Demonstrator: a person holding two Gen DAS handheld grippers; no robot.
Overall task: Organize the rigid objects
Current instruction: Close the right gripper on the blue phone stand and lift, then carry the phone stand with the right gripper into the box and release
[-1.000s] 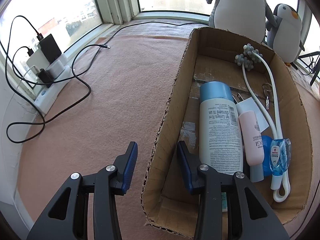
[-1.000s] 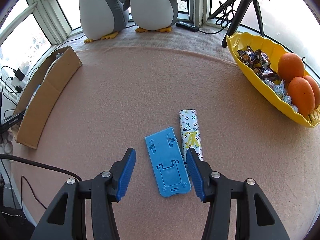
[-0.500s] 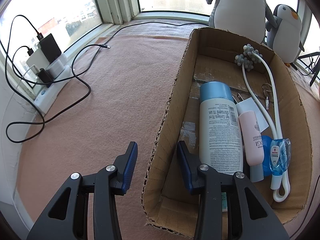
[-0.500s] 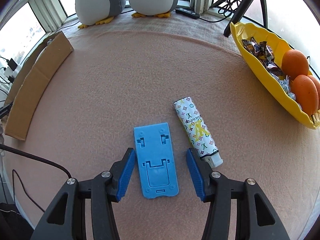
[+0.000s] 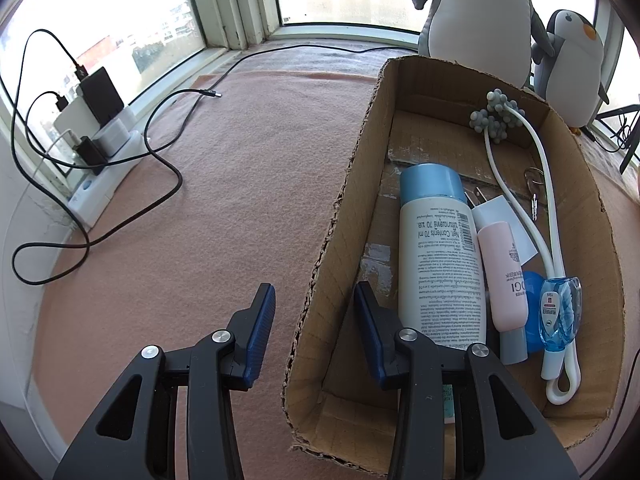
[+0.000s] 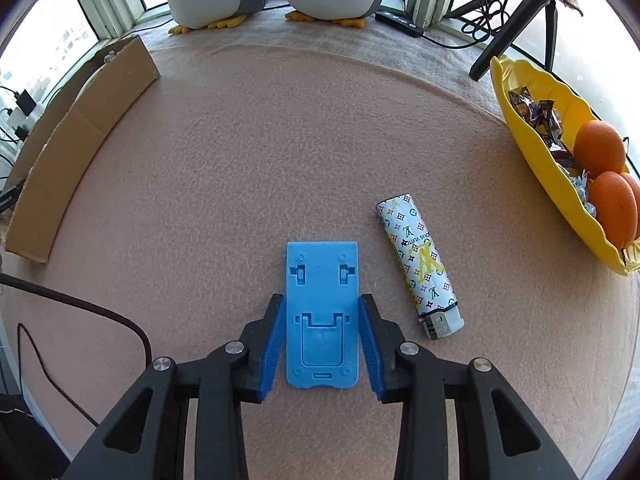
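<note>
My right gripper [image 6: 322, 340] has come down and forward in the last second. A moment ago the flat blue plastic phone stand [image 6: 322, 316] lay ahead of my fingers, angled and off to one side. Now it sits squarely between them, its long edges parallel to the pads. The jaws have narrowed and flank its lower half, with a thin strip of pink felt tabletop [image 6: 280, 152] visible on each side. So not yet pinching; near, not touching as far as I can tell.

The patterned white cylindrical lighter [image 6: 420, 266] lies just beside the stand on its right, apart from it and outside my right finger. It has not been disturbed.

My left gripper [image 5: 314, 320] has not moved. Its fingers are spread, straddling the near left wall of the open brown cardboard box [image 5: 340, 240], holding nothing. The box already contains a white bottle with a blue cap [image 5: 438, 256], a pink tube [image 5: 502, 272] and a looped white cord [image 5: 552, 216], among smaller items.

Judgement: alignment is done and the closing squeeze comes next. The stand is thin and lies flat, so the pads must catch its edges low or it may slip. The box is well apart on the left, the likely destination.
</note>
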